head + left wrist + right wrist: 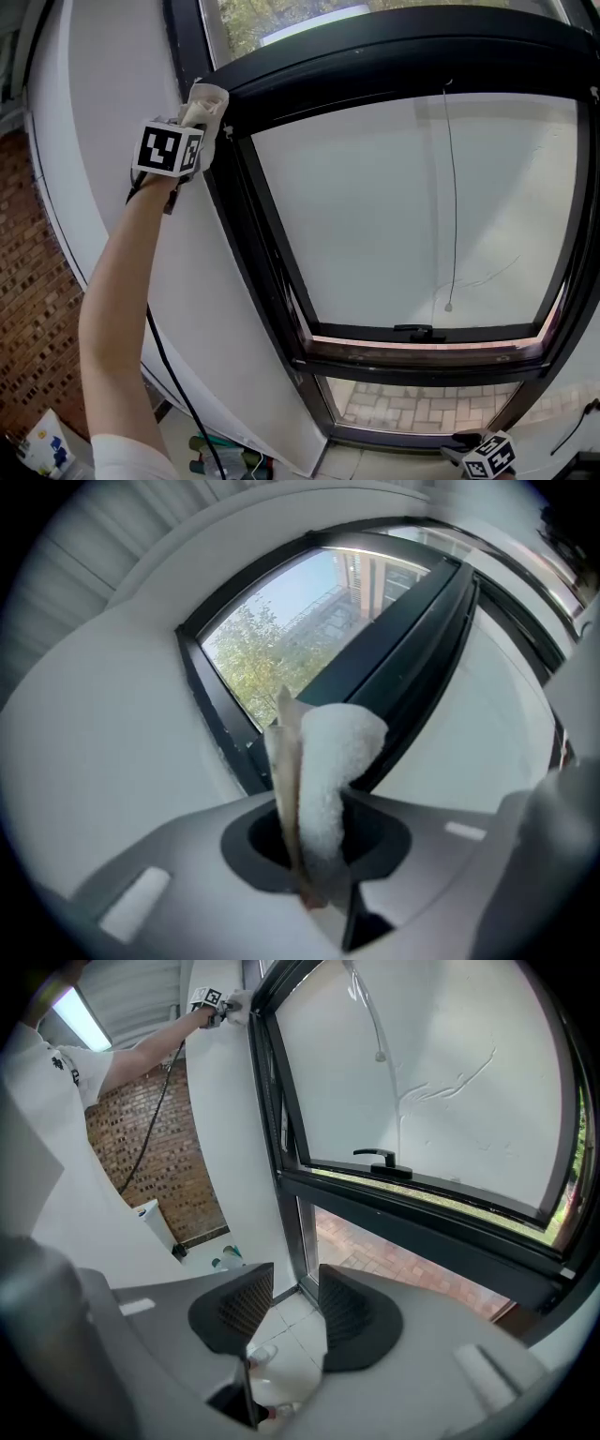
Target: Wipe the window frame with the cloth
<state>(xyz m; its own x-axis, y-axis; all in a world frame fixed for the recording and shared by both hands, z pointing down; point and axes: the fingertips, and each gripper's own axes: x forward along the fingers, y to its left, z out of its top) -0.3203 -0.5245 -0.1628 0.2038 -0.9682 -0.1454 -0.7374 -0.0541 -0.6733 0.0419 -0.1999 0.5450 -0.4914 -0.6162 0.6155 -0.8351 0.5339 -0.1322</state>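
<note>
Cloth (337, 752) between left tool (317, 841) jaws

In the head view I get only the marker cube of the right gripper (489, 457), cut off by the bottom edge. At upper left the left gripper (199, 117) covers most of the cloth (210, 96), so I can't tell whether it touches the window frame (239, 202). In the left gripper view the cloth's lower end sinks out of sight between the jaws. The bottles (220, 461) at the bottom edge are too small for me to identify.
</note>
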